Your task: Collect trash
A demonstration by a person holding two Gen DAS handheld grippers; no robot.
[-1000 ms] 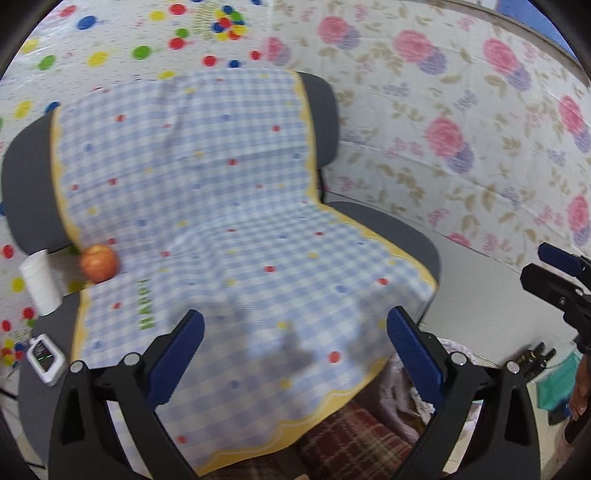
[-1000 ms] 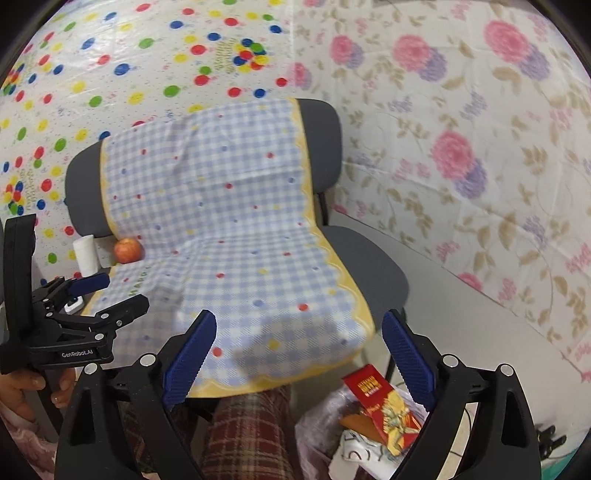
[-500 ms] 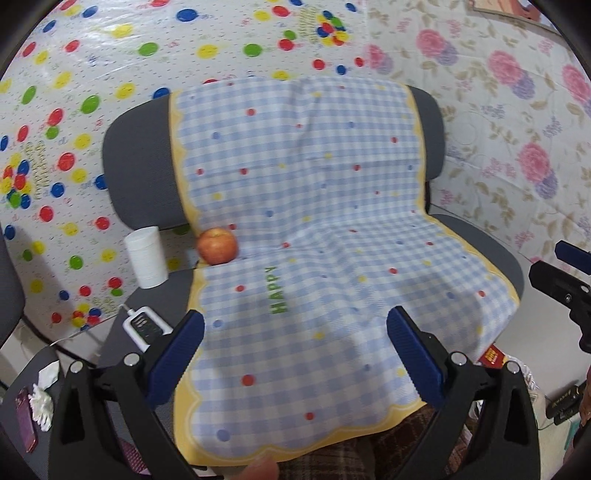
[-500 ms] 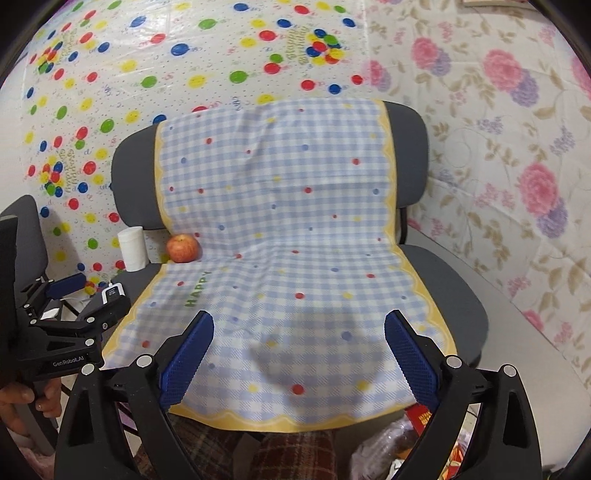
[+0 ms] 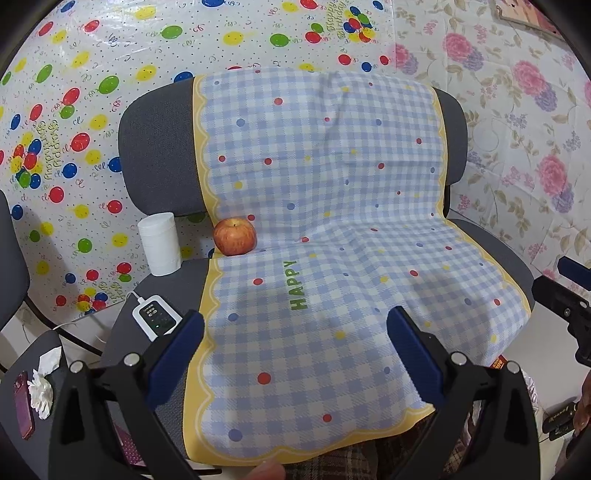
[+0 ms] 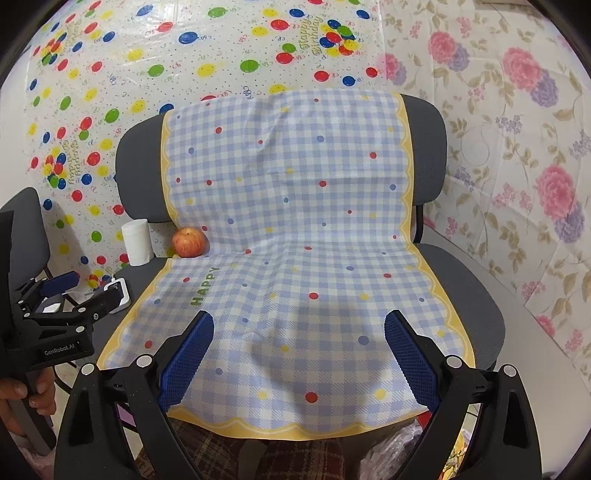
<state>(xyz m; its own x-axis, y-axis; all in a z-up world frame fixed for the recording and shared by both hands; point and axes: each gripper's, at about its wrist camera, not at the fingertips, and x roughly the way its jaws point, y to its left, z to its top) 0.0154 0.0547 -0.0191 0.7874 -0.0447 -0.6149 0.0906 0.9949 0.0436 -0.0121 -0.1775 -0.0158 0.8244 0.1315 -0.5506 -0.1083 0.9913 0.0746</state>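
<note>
One apple (image 5: 235, 236) and one paper roll (image 5: 160, 244) sit on the chair (image 5: 159, 155). Both the left gripper (image 5: 295, 354) and right gripper (image 6: 299, 354) are wide open, holding nothing. Only the left view shows two crumpled tissues (image 5: 42, 384).

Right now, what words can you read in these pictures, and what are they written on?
"HAPPY": green letters on the checked cloth covering the chair.
"Happy Birthday": on the balloon wall sheet.
"GenRobot.AI": on the left gripper body.
White device screen: too small to read.
</note>
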